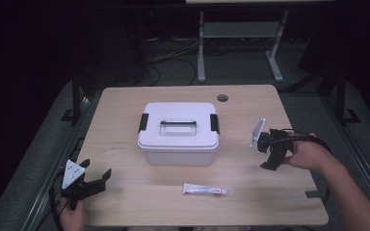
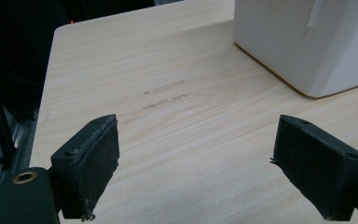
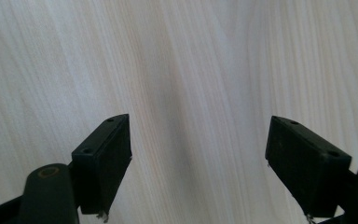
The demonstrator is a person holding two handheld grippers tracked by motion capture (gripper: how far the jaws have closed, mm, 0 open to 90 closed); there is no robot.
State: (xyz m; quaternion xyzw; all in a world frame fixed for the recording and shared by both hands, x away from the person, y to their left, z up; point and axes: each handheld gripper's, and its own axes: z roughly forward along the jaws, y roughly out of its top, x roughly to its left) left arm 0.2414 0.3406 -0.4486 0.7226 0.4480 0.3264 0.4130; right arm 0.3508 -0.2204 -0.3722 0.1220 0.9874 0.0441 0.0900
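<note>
A white plastic box with a closed lid, black side latches and a recessed handle stands at the middle of the wooden table. A small white tube lies flat in front of it, near the front edge. My left gripper rests at the front left corner, open, holding nothing. In the left gripper view the gripper points over bare wood toward the box's corner. My right gripper is held at the right of the box, tipped down at the table, open and holding nothing.
A round cable hole sits in the table's far edge. Beyond the table are the legs of another desk and cables on a dark floor. Bare wood lies on both sides of the box.
</note>
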